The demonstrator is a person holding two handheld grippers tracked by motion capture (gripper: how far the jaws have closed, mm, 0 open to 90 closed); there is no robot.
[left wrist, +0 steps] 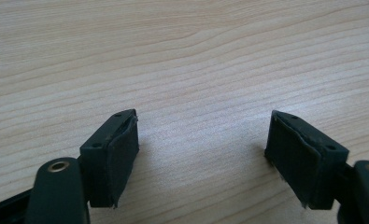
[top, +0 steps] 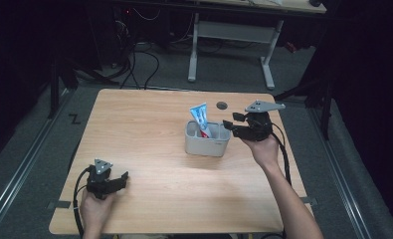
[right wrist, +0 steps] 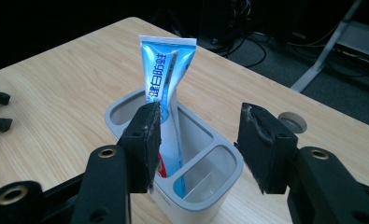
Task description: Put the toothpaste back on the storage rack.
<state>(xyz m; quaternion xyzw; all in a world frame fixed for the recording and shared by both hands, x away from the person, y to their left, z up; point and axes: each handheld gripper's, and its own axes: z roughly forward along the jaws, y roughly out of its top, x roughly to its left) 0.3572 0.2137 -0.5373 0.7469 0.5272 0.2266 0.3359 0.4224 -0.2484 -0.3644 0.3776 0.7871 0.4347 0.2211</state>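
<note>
Nearest the person, the left tongs (top: 115,180) rest low on the bench (top: 149,144), jaws spread wide with nothing but bare wood grain between them; they are well apart from the work and seem to have no part in it for now. Farther out, the right tongs (top: 232,125) hover just beside the grey holder (top: 207,141), on its right side, and their jaws also stand well open, gripping nothing. Seen along those jaws in the right gripper view, the holder (right wrist: 173,177) lies directly ahead and below, and the toothpaste tube (right wrist: 168,93) stands upright in its middle compartment, cap down, flat crimped end up, leaning slightly. Judging from this, the tube is already seated in the holder and released, so the placing looks done; what is left appears to be only drawing the right tongs clear.
</note>
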